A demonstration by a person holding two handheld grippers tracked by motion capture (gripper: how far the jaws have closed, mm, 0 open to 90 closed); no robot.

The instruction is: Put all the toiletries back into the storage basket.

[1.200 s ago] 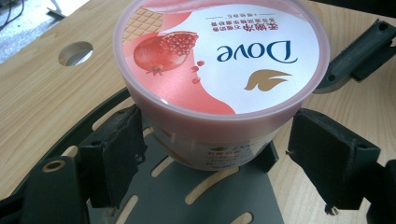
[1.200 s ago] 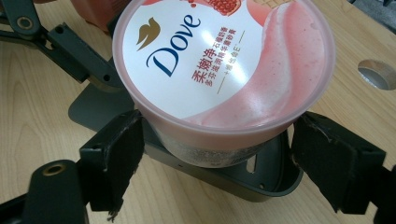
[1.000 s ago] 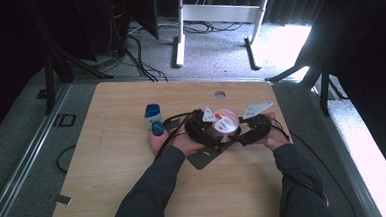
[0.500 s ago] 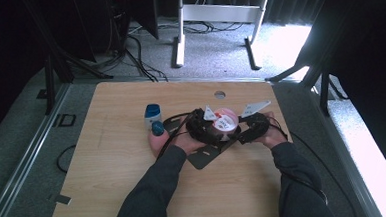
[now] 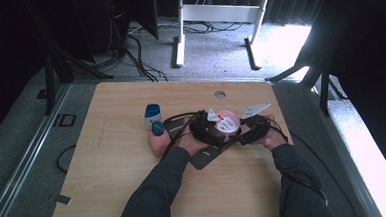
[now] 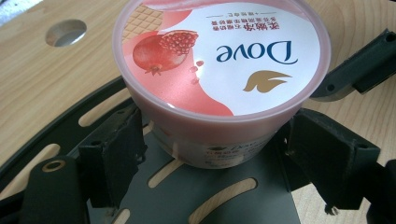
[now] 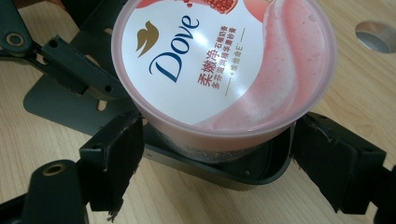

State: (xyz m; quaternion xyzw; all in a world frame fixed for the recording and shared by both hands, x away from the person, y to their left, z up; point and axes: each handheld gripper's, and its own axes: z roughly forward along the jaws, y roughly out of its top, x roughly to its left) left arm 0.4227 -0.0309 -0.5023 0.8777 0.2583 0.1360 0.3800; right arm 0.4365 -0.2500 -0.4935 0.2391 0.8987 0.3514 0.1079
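Dove tub [image 6: 219, 74] stands upright on the dark slotted plate [image 6: 210, 186], lid up, between both grippers. My left gripper [image 6: 215, 154] and right gripper [image 7: 210, 161] straddle it, jaws wide; I can't tell whether they touch, and its base is hidden.

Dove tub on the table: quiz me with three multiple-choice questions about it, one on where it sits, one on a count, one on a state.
1. What does the Dove tub stand on?
A. bare wood
B. a dark slotted plate
C. the floor

2. How many bottles stand to the left of the tub in the high view?
A. one
B. two
C. four

3. How is the tub's lid?
A. on the tub
B. lying off on the table
C. half peeled back

Answers:
1 B, since the left gripper view shows the dark plate with its slots under the tub.
2 B, since the high view shows one white bottle and one pink bottle, both blue-capped.
3 A, since both gripper views show the printed lid covering the whole top.
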